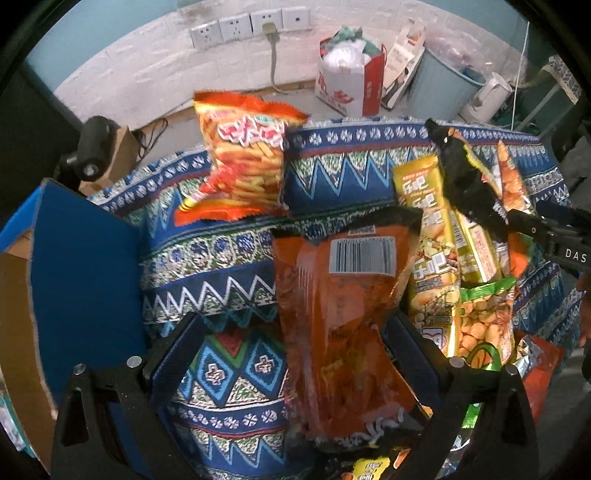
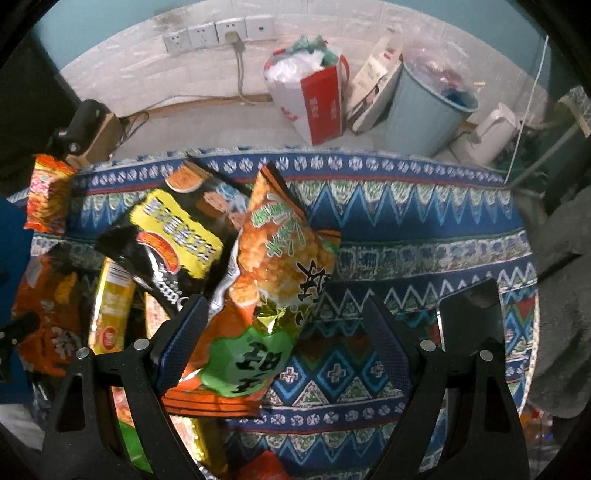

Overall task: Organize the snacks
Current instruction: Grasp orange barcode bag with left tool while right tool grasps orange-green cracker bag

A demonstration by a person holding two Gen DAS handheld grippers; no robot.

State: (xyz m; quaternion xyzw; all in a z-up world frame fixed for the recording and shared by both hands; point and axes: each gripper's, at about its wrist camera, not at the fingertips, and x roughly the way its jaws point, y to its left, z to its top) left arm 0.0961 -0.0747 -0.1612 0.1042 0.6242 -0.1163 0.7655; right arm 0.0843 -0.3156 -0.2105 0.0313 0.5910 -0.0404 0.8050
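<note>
Snack packets (image 1: 454, 258) lie heaped on the patterned cloth (image 1: 221, 258); my left gripper (image 1: 295, 354) and right gripper (image 2: 284, 332) both gape, each straddling 1 bag. Next I'd judge: close, lift.

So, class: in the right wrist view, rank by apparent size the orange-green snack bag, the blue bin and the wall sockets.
1. orange-green snack bag, though it is nearest the camera
2. blue bin
3. wall sockets

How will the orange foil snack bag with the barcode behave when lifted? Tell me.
The orange foil snack bag with the barcode looks crinkled and puffy, so probably light and floppy. Its glossy film may slip between the left gripper's open fingers.
</note>
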